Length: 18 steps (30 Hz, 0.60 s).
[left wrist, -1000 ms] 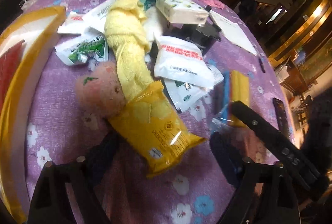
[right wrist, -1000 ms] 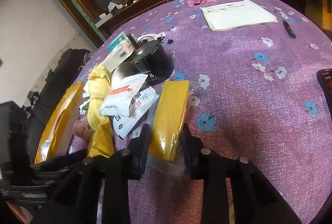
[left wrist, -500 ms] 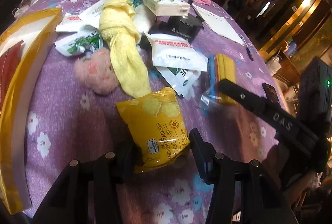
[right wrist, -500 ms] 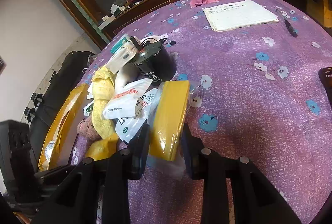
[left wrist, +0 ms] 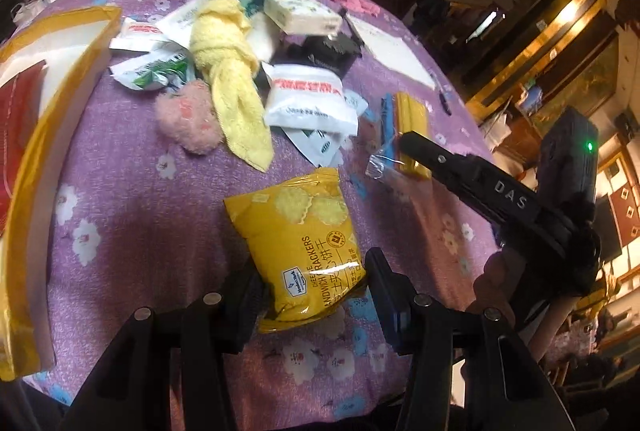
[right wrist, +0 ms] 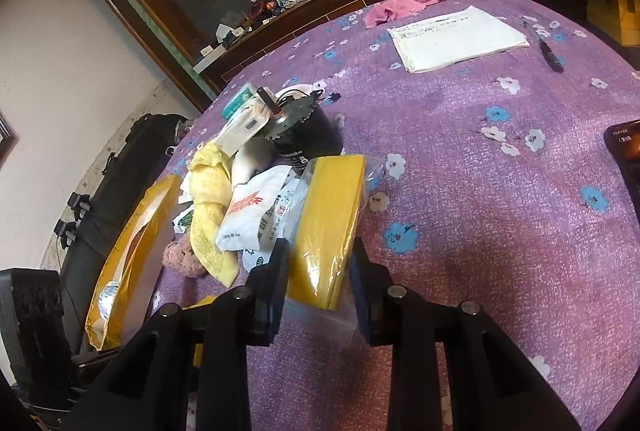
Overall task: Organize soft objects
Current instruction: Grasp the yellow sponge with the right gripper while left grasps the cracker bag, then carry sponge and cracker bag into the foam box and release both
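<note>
The left gripper [left wrist: 312,287] clamps a yellow cracker packet [left wrist: 298,239], the right gripper [right wrist: 318,279] a yellow plastic-wrapped pack [right wrist: 330,227]; the heaped soft pile [left wrist: 232,71] remains unsorted

Yellow envelope [left wrist: 60,43]: left side cut by frame edge. Green-white packet [left wrist: 158,71], beside yellow towel [left wrist: 232,71]: print blurred. Phone [right wrist: 628,151]: cropped right.
</note>
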Each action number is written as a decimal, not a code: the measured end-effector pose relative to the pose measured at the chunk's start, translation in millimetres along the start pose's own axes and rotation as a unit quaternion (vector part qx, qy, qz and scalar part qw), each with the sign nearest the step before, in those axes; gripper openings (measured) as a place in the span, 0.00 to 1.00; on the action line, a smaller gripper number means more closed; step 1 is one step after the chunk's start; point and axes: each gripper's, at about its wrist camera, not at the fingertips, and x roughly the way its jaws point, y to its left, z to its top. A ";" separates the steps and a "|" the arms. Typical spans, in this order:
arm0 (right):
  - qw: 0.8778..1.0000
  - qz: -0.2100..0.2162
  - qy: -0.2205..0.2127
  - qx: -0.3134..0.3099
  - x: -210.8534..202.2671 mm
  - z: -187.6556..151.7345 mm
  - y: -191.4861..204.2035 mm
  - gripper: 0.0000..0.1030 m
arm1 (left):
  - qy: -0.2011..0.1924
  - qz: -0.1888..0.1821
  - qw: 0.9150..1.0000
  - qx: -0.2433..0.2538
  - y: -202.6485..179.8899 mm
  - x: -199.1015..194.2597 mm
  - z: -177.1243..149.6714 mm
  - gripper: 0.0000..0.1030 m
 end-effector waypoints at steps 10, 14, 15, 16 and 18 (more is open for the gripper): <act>0.998 0.043 -0.034 -0.044 -21.2 3.2 43.8 0.27 | -0.062 -0.035 0.997 -0.038 24.6 -46.8 2.2 0.51; 0.996 0.061 -0.016 -0.064 -9.6 -1.4 65.0 0.27 | -0.086 -0.027 0.995 -0.042 32.8 -66.8 5.4 0.51; 0.995 0.066 -0.012 -0.069 -7.0 -2.6 69.9 0.27 | -0.092 -0.027 0.994 -0.043 35.2 -71.6 5.8 0.51; 0.995 0.072 -0.007 -0.075 -4.0 -3.4 75.6 0.27 | -0.098 -0.025 0.994 -0.045 37.6 -76.6 6.1 0.51; 0.993 0.083 0.000 -0.086 1.2 -4.5 87.2 0.28 | -0.111 -0.019 0.992 -0.049 42.5 -88.2 7.1 0.51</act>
